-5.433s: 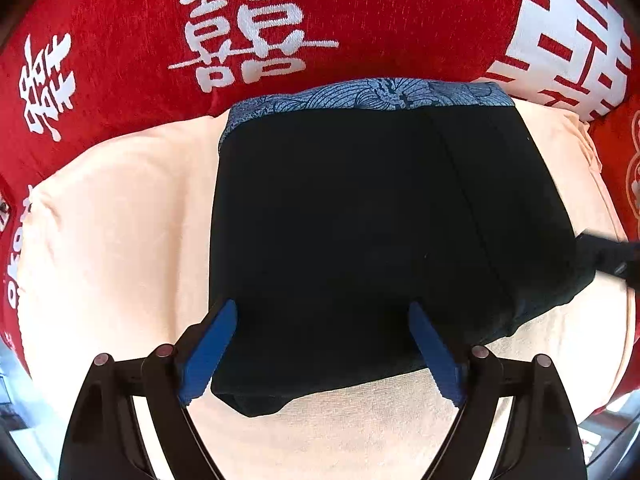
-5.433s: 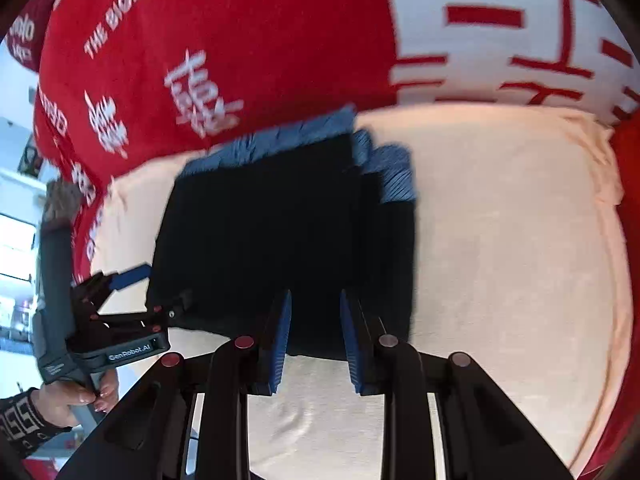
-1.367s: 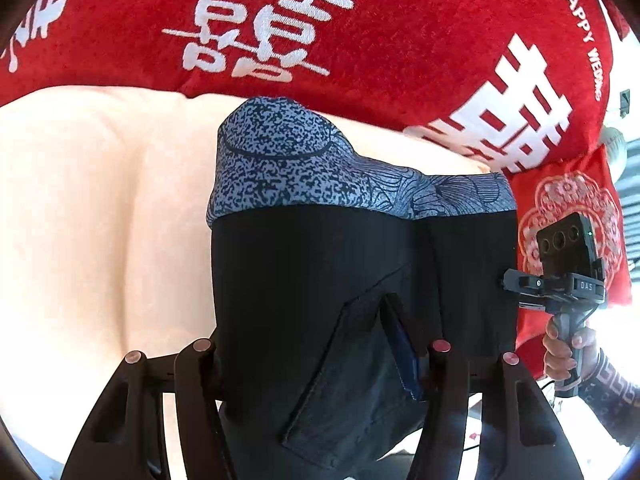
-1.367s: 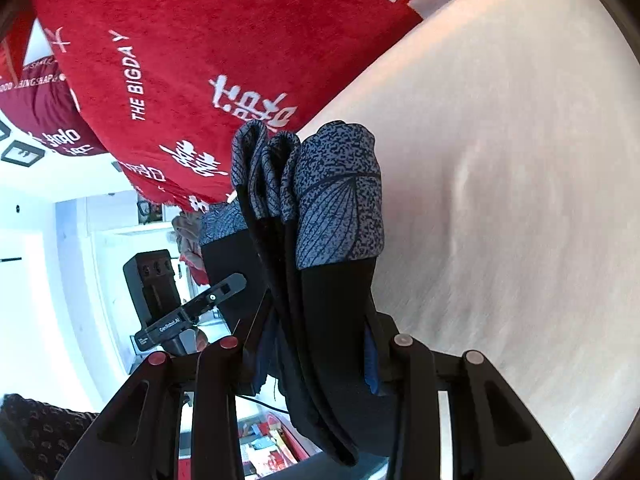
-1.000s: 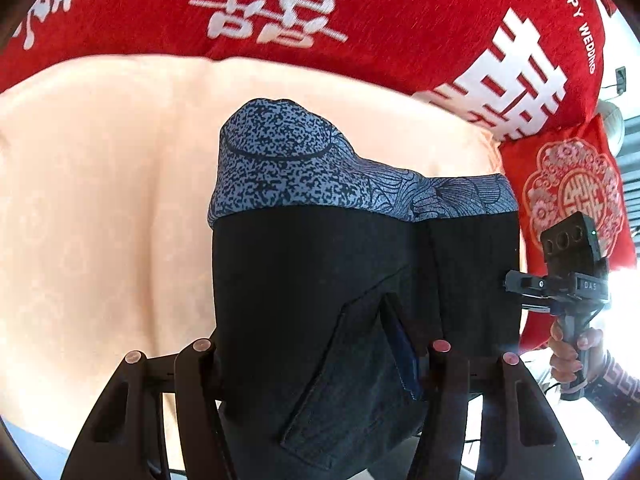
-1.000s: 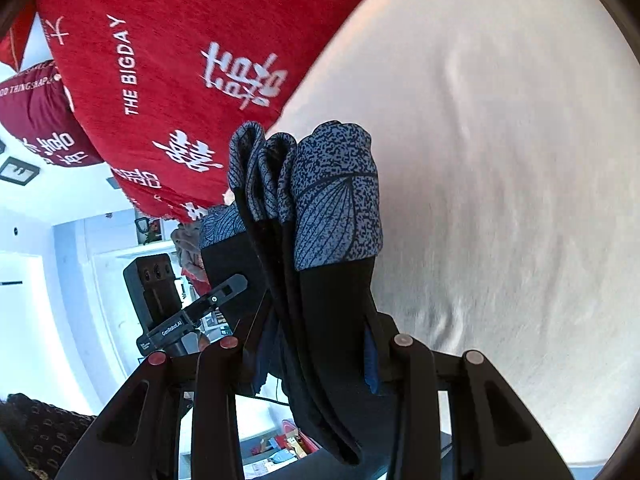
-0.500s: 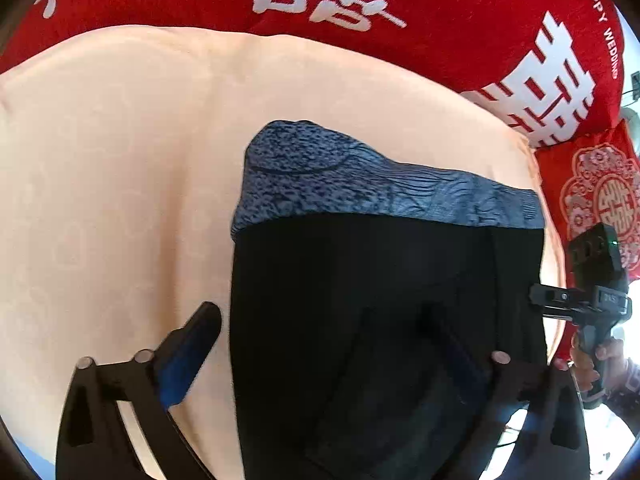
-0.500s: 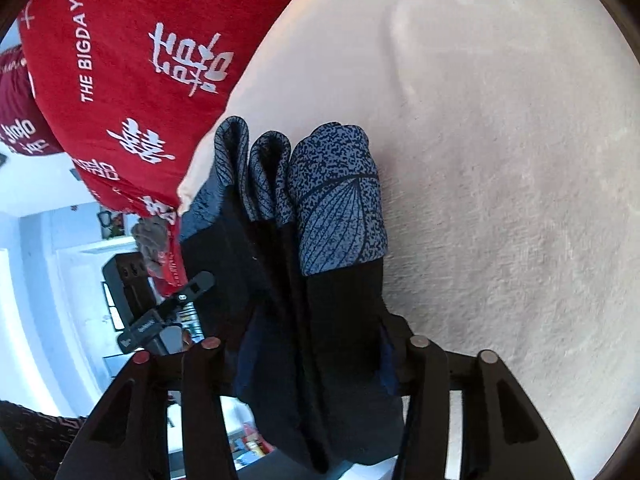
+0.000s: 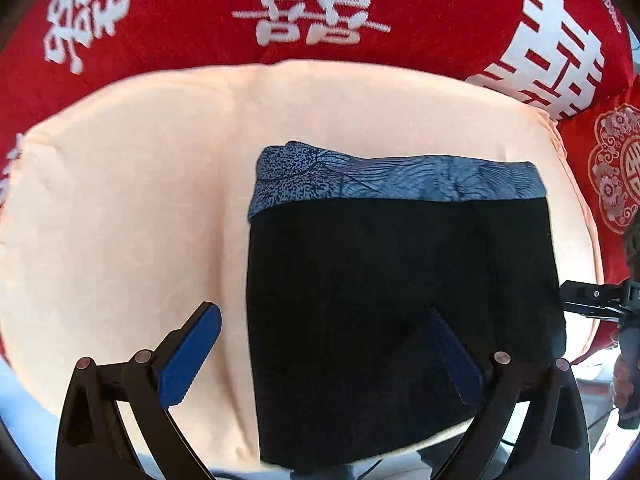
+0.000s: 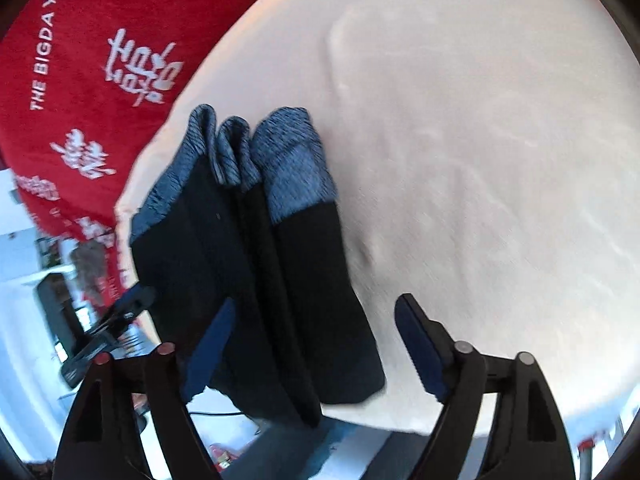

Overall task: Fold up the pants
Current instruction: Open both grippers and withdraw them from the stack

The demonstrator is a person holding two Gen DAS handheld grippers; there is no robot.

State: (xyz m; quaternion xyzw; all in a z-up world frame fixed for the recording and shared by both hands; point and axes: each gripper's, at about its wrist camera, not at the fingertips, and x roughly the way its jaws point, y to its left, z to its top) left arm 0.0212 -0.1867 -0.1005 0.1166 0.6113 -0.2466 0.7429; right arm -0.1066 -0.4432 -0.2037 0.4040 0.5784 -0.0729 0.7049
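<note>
folded black pants (image 9: 400, 304) with a blue patterned waistband (image 9: 396, 178) lie flat on a peach cushion (image 9: 132, 208), against a red cushion with white characters (image 9: 320, 4). the left tongs (image 9: 326, 342) stand wide, released, their blue pads off the cloth. the right tongs (image 10: 316, 338) have just been opening and straddle the folded edge (image 10: 280, 280) without pressing it.

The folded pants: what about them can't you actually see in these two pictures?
- Pants, left wrist view: the near edge runs behind the left gripper fingers and off the cushion edge.
- Right wrist view: the picture is smeared, so the waistband pattern is unreadable.
- Right gripper: the layers underneath the stack stay hidden.
</note>
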